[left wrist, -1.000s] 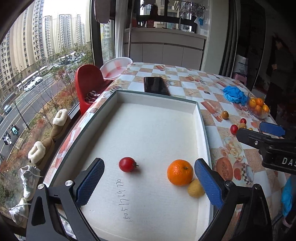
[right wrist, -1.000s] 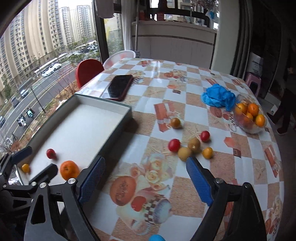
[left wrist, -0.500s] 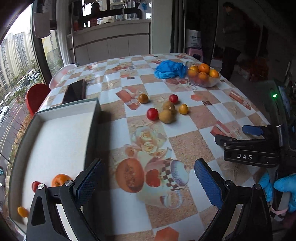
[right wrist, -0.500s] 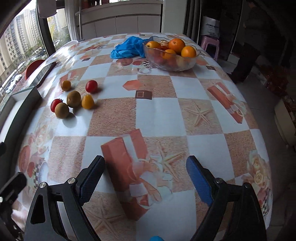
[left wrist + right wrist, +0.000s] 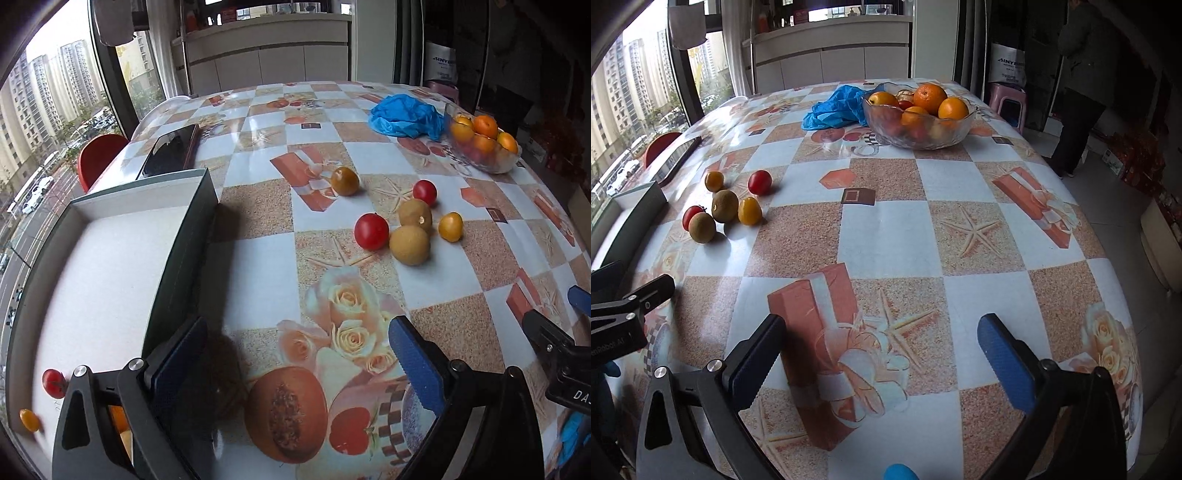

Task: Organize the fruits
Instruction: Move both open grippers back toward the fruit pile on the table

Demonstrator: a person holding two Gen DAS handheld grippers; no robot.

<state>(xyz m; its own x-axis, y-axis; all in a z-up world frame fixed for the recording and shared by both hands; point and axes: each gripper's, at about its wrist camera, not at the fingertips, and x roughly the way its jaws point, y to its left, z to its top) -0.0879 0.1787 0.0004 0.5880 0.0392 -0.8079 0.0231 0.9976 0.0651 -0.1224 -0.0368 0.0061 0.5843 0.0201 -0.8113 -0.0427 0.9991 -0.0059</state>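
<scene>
Blue-padded, my left claw (image 5: 295, 354) and right claw (image 5: 882, 350), its jaws just widened, both gape empty, swung from the tray (image 5: 184, 236) toward loose fruits (image 5: 410, 240) mid-table.

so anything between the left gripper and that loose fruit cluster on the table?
Nothing visible. Left gripper is open over bare tablecloth; the nearest fruits, the red tomato and a kiwi, lie ahead unobstructed. The box sits off to the side.

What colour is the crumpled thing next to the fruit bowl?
Bright blue; clearest in the left wrist view.
</scene>
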